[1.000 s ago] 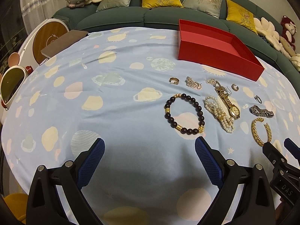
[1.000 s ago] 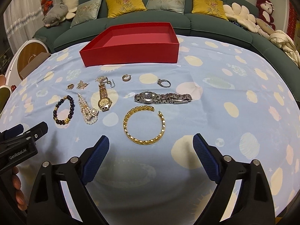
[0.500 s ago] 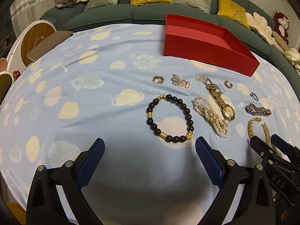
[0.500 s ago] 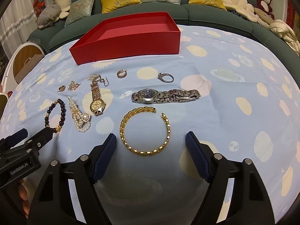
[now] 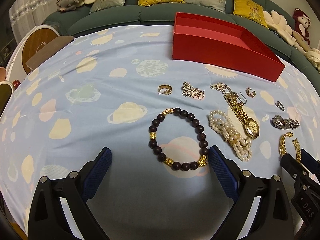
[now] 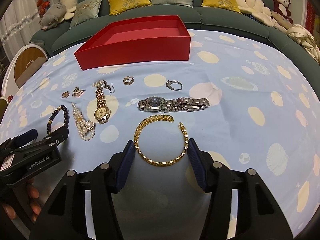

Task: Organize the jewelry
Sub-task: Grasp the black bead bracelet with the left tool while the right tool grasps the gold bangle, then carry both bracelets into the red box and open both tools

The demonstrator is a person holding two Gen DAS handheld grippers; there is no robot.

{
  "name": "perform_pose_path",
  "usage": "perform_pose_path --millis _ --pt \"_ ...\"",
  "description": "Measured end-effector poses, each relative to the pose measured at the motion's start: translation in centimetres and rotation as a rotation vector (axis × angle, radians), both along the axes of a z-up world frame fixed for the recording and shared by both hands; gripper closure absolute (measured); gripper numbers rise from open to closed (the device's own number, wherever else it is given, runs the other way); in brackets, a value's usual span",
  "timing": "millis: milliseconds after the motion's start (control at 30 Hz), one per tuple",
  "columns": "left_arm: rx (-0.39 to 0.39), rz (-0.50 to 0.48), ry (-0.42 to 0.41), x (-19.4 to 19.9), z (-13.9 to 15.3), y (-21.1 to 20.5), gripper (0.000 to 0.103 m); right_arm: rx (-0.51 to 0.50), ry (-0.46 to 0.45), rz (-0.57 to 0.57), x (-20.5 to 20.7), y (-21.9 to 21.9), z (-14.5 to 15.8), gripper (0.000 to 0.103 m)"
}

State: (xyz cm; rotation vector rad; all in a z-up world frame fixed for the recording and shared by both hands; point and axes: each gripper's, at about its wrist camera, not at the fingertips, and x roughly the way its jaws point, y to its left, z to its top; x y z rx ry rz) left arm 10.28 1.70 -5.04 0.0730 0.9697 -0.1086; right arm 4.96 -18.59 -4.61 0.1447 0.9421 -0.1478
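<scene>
Jewelry lies on a blue patterned cloth in front of an open red box [image 5: 224, 46], which also shows in the right wrist view [image 6: 136, 44]. My left gripper [image 5: 160, 156] is open; its right finger touches the near side of a dark bead bracelet [image 5: 178, 138]. My right gripper [image 6: 161, 147] is open, and its fingers stand on either side of a gold chain bracelet [image 6: 160, 140]. Beside these lie a pearl bracelet [image 5: 230, 134], a gold watch [image 5: 244, 118], a silver watch [image 6: 172, 104], a silver ring [image 6: 175, 85] and several earrings [image 5: 166, 89].
A green sofa [image 6: 220, 18] with cushions and plush toys curves behind the table. A round white and wood object [image 5: 36, 44] and a brown box [image 5: 50, 50] sit at the far left. The cloth-covered table [image 6: 260, 100] stretches right of the jewelry.
Both grippers have moved forward and down toward the jewelry. The right gripper's fingers have narrowed and now flank the gold chain bracelet. The left gripper has reached the bead bracelet.
</scene>
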Motion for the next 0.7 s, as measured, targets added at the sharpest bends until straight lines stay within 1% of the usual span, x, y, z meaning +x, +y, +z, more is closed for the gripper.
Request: perform_pose_path --millis 100,167,233,267,333,367,433,467,533,567,633,700 --pt "-0.004 0.000 -0.017 0.2 -0.1 -0.1 0.009 0.005 0.000 -0.001 -0.2 -0.2 0.1 0.050" --pt "-0.006 -0.013 -0.029 0.1 0.1 -0.3 0.016 0.005 -0.003 0.000 -0.3 -0.4 0.2 0.050" --pt "-0.009 -0.045 -0.036 -0.1 0.3 -0.6 0.032 0.006 -0.007 0.001 -0.5 -0.5 0.3 0.050" --pt "-0.009 -0.061 -0.039 -0.3 0.4 -0.8 0.035 0.005 -0.009 0.002 -0.6 -0.5 0.4 0.050" --pt "-0.014 -0.089 -0.042 -0.4 0.6 -1.0 0.050 0.002 -0.013 0.001 -0.7 -0.6 0.5 0.050" --pt "-0.016 -0.098 -0.041 -0.5 0.6 -1.1 0.054 0.003 -0.014 0.001 -0.8 -0.7 0.6 0.050" --pt "-0.040 -0.118 -0.034 -0.6 0.8 -1.0 0.071 0.003 -0.015 0.000 -1.0 -0.8 0.6 0.050" --pt "-0.057 -0.127 -0.026 -0.7 0.9 -0.9 0.076 0.003 -0.015 0.000 -1.1 -0.8 0.6 0.050" --pt "-0.095 -0.143 -0.009 -0.7 1.0 -0.6 0.091 0.001 -0.016 0.002 -1.2 -0.8 0.7 0.050" --pt "-0.112 -0.149 -0.003 -0.8 1.1 -0.5 0.092 0.001 -0.017 0.004 -1.3 -0.9 0.8 0.050" --pt "-0.129 -0.156 -0.009 -1.2 1.4 -0.3 0.098 0.000 -0.021 0.009 -1.4 -0.8 0.9 0.050" --pt "-0.131 -0.160 -0.028 -1.6 1.8 -0.1 0.098 -0.001 -0.026 0.014 -1.5 -0.7 1.1 0.050"
